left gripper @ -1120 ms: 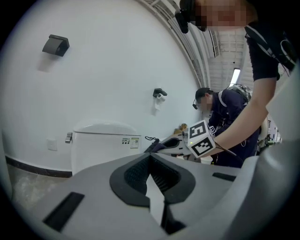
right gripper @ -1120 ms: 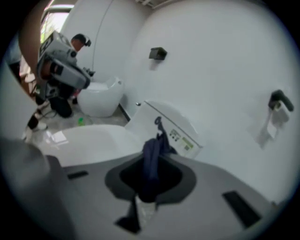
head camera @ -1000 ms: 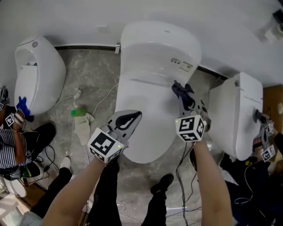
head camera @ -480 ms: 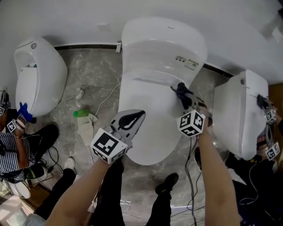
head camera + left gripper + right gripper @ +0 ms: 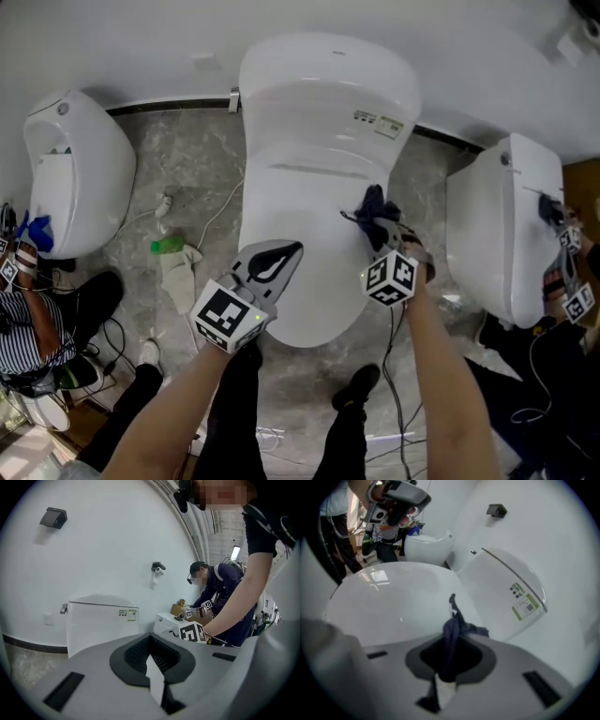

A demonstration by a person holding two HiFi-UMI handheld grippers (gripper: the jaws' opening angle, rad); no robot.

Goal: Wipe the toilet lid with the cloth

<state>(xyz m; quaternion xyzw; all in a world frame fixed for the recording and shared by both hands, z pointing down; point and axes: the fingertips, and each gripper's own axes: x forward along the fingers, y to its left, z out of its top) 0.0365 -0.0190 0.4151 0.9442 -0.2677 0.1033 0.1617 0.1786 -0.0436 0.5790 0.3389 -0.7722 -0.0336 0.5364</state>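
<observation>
Gripping cloth [image 5: 452, 630] in right claw [image 5: 382, 232], jaws pinched on a dark bunched fold, loose end poking out ahead of the tips. Held at right side of lid [image 5: 300, 211], just short of the hinge line. Tank [image 5: 328, 94] beyond the claw, second toilet [image 5: 506, 234] off to the claw's right.

Compared with a second ago: shifted only slightly, inward from the lid's right rim toward the middle. Same grip, same bunch. Read as a short early stroke of the wipe. Most of the lid, left of the claw and back toward the wearer, judged not yet covered.

Left claw [image 5: 279, 255]: closed on nothing, jaws together in a loop, hovering over the lid's front left, well apart from the cloth. Barely moved across the three looks. Not taking part in the wipe for now.

Contact of cloth with lid: looks touching from the head view, not certain from the right gripper view.

Next, probably: drag cloth leftward, then back toward the front edge in passes, pressing the fold flat.

Risk: small bunch, thin coverage per pass, so many passes needed on the smooth, curved lid.
</observation>
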